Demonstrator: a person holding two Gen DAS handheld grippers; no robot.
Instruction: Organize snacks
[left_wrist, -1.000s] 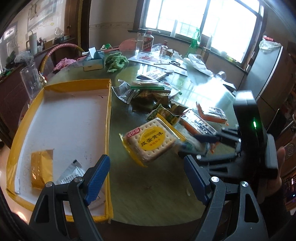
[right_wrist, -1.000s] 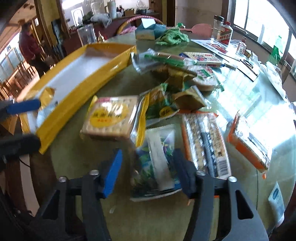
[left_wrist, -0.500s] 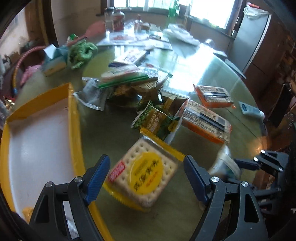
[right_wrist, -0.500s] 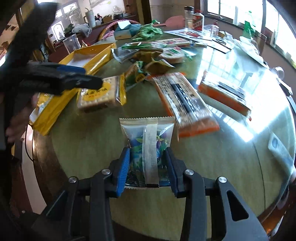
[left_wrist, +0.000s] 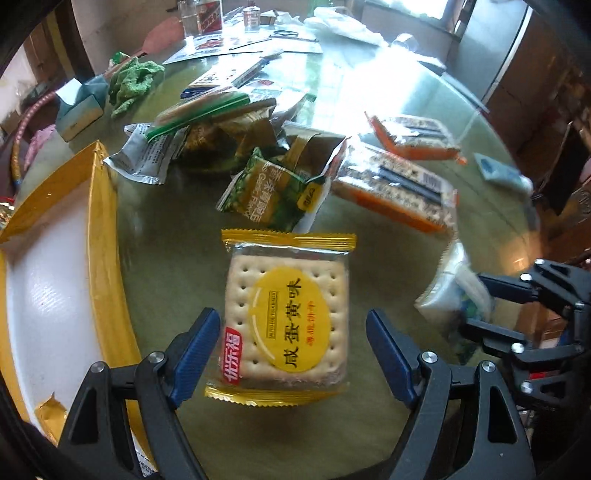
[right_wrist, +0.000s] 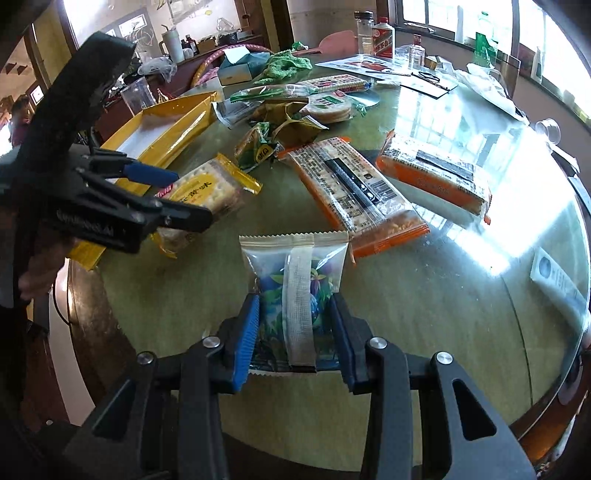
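A yellow cracker pack (left_wrist: 288, 325) lies on the green table between the open fingers of my left gripper (left_wrist: 295, 354); it also shows in the right wrist view (right_wrist: 207, 195). My right gripper (right_wrist: 295, 336) is shut on a clear snack pouch with a blue-green print (right_wrist: 295, 295), held just above the table; the pouch shows at the right in the left wrist view (left_wrist: 454, 295). The yellow tray (left_wrist: 99, 229) lies to the left, with a gold packet (left_wrist: 51, 413) in it.
A green snack bag (left_wrist: 273, 195), two orange cracker packs (right_wrist: 354, 192) (right_wrist: 436, 170) and a heap of wrappers (left_wrist: 207, 125) lie mid-table. Bottles (right_wrist: 373, 33), a tissue box (right_wrist: 240, 66) and a green cloth (left_wrist: 133, 85) stand at the back. The table edge (right_wrist: 92, 317) is near.
My left gripper has moved in over the cracker pack, which now lies square between its fingers. My right gripper closed on the pouch and keeps holding it.
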